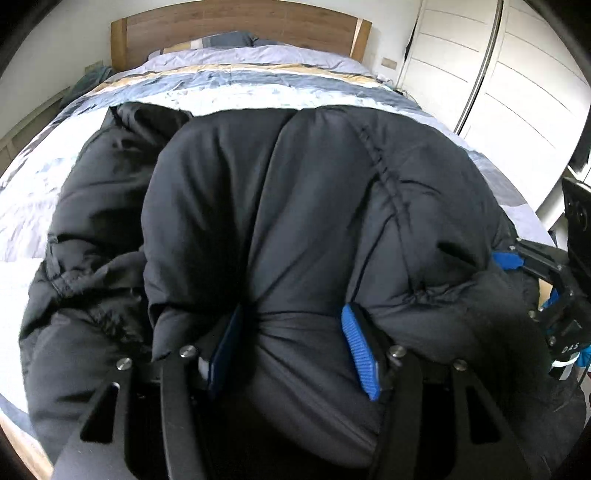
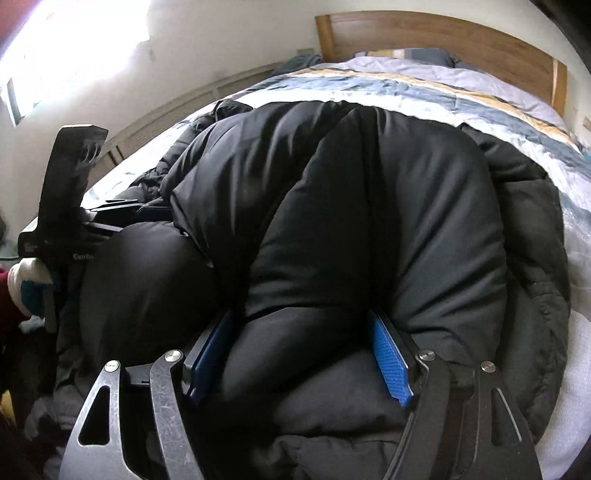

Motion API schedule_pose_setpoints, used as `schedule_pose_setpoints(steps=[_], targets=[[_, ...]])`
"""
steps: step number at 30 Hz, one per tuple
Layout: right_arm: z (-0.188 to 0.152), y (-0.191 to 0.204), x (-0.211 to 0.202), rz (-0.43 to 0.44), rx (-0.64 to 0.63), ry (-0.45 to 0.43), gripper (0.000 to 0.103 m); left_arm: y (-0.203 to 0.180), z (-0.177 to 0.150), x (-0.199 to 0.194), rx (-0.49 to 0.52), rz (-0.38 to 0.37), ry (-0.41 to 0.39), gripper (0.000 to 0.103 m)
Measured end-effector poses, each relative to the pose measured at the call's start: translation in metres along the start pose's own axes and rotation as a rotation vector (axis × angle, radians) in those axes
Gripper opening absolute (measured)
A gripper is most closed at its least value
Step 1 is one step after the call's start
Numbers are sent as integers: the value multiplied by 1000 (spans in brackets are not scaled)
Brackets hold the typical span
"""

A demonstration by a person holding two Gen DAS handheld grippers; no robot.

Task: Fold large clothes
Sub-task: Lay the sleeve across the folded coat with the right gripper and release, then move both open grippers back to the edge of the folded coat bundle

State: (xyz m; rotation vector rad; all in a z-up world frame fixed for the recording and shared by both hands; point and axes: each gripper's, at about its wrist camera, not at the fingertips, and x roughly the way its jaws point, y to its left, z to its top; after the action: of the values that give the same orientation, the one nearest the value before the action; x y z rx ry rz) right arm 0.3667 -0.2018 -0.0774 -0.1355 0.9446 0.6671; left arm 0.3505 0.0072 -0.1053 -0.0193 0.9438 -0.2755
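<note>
Two grippers hold one big black puffy coat [image 1: 295, 206] over the bed [image 1: 258, 88]. The left gripper [image 1: 293, 350] has a fat bunch of the coat squeezed between its blue pads [image 1: 360, 354]. The right gripper [image 2: 301, 354] has its own thick bunch pinched between its blue pads [image 2: 391, 358] too. Both sets of jaws stand quite wide, because the coat is so puffy, but they are pressing on it, not hanging loose.

Most of the coat lies on the striped bedspread [image 2: 461, 96], in the near half of the bed, well away from the wooden headboard [image 1: 240, 26]. The near edge is lifted and doubled over on itself, so I think a fold is part way done.

What could go wrong? The cloth looks smooth and slippery, and it is full of air. If one bunch slides out, that side may flop down and the fold would go crooked. If one hand lets go first or goes farther than the other, the edges may not line up. The puffy stuffing could also spring back and pop the fold open once the pads let go. A loose part [image 1: 122, 129] at the far left may stick out.
</note>
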Motion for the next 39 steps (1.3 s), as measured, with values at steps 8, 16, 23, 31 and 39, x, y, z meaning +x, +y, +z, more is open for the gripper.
schedule_pose_setpoints(steps=[8,16,23,31,39], targets=[[-19,18,-38,-35,-1,6,73,-8,-24,-38,12,19,-5,55],[-28,32,-76,-92,47,15,72,-17,-30,-86,9,29,14,55],[-59,59,-138,-118,75,-38,76,-25,-61,-148,-38,92,-28,55],[-91,84,-191,-161,125,-103,83,-31,-96,-223,-63,235,-136,60],[-126,93,-230,-216,191,-142,88,-26,-124,-271,-66,318,-214,61]])
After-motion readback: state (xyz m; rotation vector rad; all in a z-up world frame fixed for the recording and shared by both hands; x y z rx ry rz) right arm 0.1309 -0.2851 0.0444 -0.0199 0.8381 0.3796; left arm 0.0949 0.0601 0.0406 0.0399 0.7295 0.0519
